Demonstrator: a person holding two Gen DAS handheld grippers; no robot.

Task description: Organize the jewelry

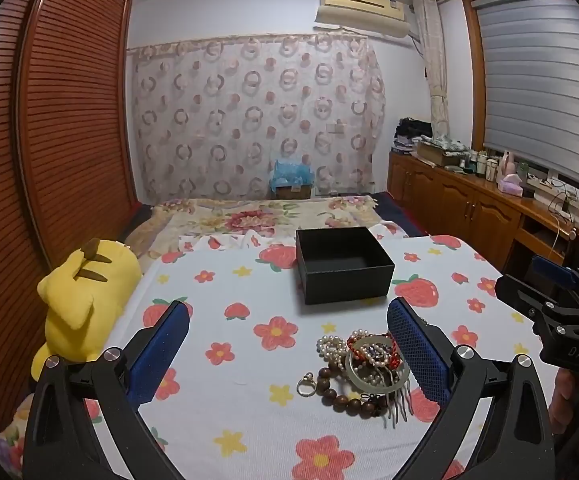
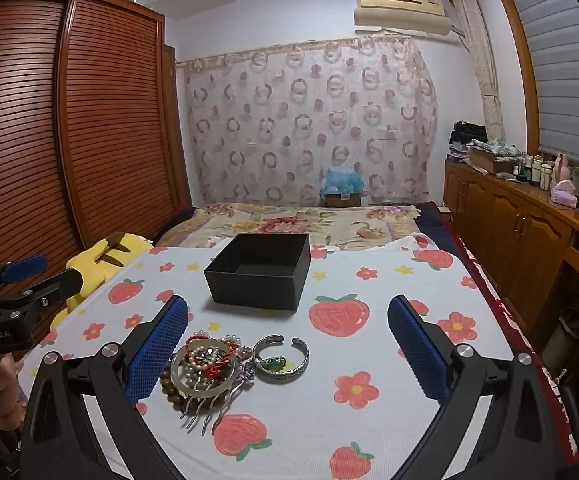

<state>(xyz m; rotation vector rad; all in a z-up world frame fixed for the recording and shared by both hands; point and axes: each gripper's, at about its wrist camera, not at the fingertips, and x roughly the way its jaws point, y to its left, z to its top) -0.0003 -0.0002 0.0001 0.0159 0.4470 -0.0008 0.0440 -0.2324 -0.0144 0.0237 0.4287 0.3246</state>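
Black left hand-held gripper [image 2: 29,276] marked "GenRobot.AI", right hand-held gripper [image 1: 545,284] "DAS"; both spread, holding nothing.

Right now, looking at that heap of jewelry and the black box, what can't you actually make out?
- Black box: near part of its floor, hidden by its front wall in both views.
- Silver cuff: out of sight in the left wrist view, behind the blue finger pad.
- Jewelry pile: tangled, so strands under the pale bangle can't be counted.

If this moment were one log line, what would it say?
left gripper: open | right gripper: open | jewelry pile: on bedspread | black box: empty
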